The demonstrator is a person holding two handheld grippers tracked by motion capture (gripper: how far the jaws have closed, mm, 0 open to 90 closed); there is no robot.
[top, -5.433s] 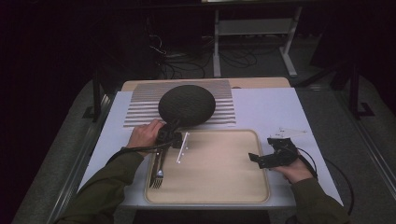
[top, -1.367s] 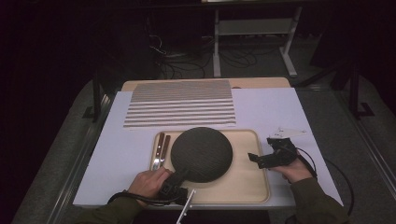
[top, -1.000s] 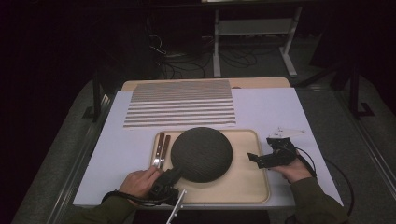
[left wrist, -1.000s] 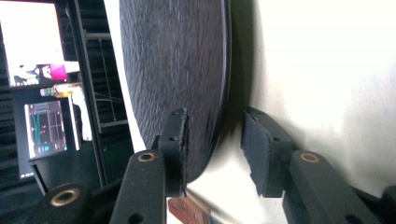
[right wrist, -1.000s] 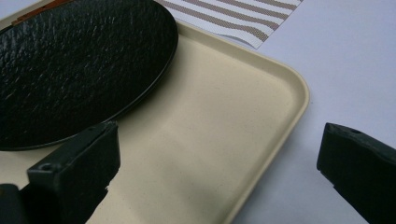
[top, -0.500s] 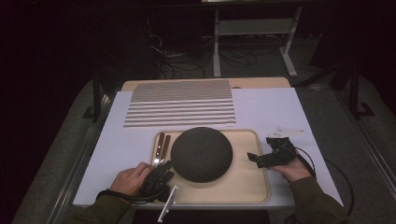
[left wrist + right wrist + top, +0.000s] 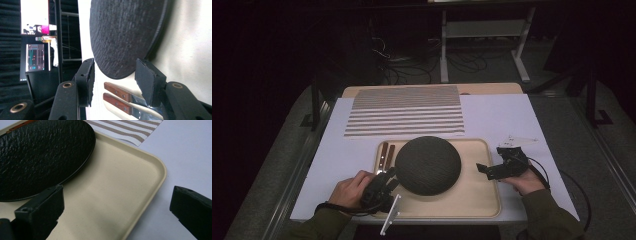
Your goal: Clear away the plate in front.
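Resting on the cream plastic tray [image 7: 472,200], the round black textured plate [image 7: 428,164] lies straight ahead of the left gripper [image 7: 113,75] — rim between its just-opened jaws, untouched; the right gripper [image 7: 116,215] gapes empty, farther off.

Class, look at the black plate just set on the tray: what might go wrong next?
1. The left claw has just been opening but the plate rim sits between its jaws; pulling back askew may drag it.
2. The plate lies partly over the knives, so it may rock.
3. The right claw straddles the tray edge and may nudge it.
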